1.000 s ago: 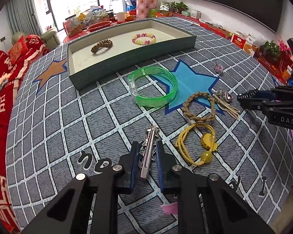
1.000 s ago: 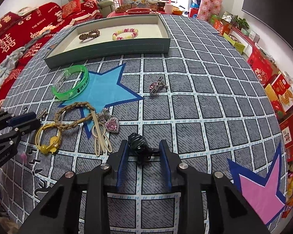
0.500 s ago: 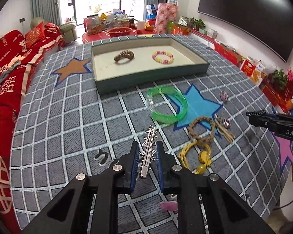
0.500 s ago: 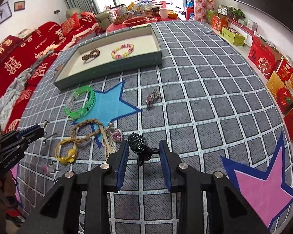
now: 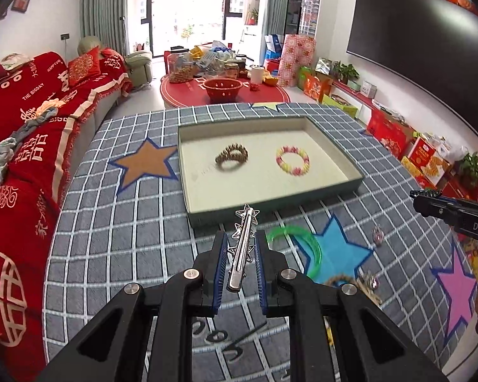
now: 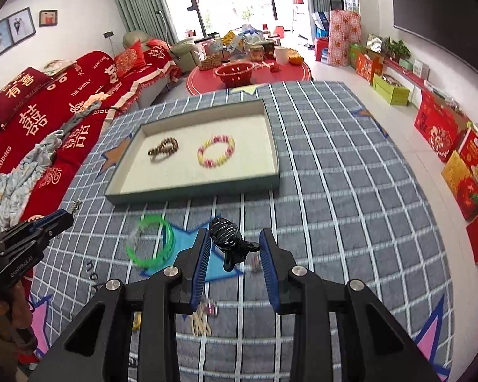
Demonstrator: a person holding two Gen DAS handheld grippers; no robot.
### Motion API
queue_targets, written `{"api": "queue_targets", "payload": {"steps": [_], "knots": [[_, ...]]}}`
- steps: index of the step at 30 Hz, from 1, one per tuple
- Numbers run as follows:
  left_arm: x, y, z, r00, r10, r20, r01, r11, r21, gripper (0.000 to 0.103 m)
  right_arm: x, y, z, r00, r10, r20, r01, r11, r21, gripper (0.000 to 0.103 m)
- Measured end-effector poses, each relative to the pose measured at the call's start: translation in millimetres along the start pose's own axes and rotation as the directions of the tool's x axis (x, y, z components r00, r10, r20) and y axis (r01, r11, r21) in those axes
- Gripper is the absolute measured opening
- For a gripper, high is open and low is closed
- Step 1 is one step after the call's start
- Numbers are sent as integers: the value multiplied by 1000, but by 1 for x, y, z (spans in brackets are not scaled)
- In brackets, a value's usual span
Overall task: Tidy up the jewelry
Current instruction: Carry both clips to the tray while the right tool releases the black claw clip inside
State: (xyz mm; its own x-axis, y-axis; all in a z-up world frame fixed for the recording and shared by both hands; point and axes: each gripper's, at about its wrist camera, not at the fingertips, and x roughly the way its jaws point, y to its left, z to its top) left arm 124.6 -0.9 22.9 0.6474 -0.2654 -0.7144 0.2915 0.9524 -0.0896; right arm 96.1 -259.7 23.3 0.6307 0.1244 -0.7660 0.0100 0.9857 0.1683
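The left gripper (image 5: 239, 264) has its fingers closed on a silver star hair clip (image 5: 243, 243), pinched along its long bar so the starred end pokes forward toward the tray (image 5: 271, 205) at center frame. The right gripper (image 6: 234, 254) carries a black claw clip (image 6: 228, 238) between fingers that stand wider apart, bearing on the clip's handles.

Both pieces look light and rigid. The metal clip seems slick and thin, so a hold across its flat sides, as here, probably suits it best. The claw clip is sprung plastic; squeezing its handles may open its teeth, so a gentle hold seems wise.

The tray already holds 2 bracelets: a brown beaded bracelet (image 5: 232, 156) and a pink-and-yellow bracelet (image 5: 292, 160). A green bangle (image 6: 151, 242) lies on the checked mat (image 6: 334, 210), lower left in the right wrist view.

Only the right wrist view shows the claw clip. The left view alone shows how the star clip sits between the pads.
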Motion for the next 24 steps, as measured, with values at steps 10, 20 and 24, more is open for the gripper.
{"api": "queue_targets", "payload": {"steps": [10,20,24], "knots": [[38,14,47,1000,12,-11,-13,998,-59,30,26,10,72,1000,27,14,-26,999,-47,35],[101,11,73,996,34,-84,-37,999,-39,30,83,7,116,999,30,-11,-30,999,-20,35],[126,9,76,992,53,-115,-56,998,-24,30,112,3,123,999,16,-40,-16,1000,-4,35]]}}
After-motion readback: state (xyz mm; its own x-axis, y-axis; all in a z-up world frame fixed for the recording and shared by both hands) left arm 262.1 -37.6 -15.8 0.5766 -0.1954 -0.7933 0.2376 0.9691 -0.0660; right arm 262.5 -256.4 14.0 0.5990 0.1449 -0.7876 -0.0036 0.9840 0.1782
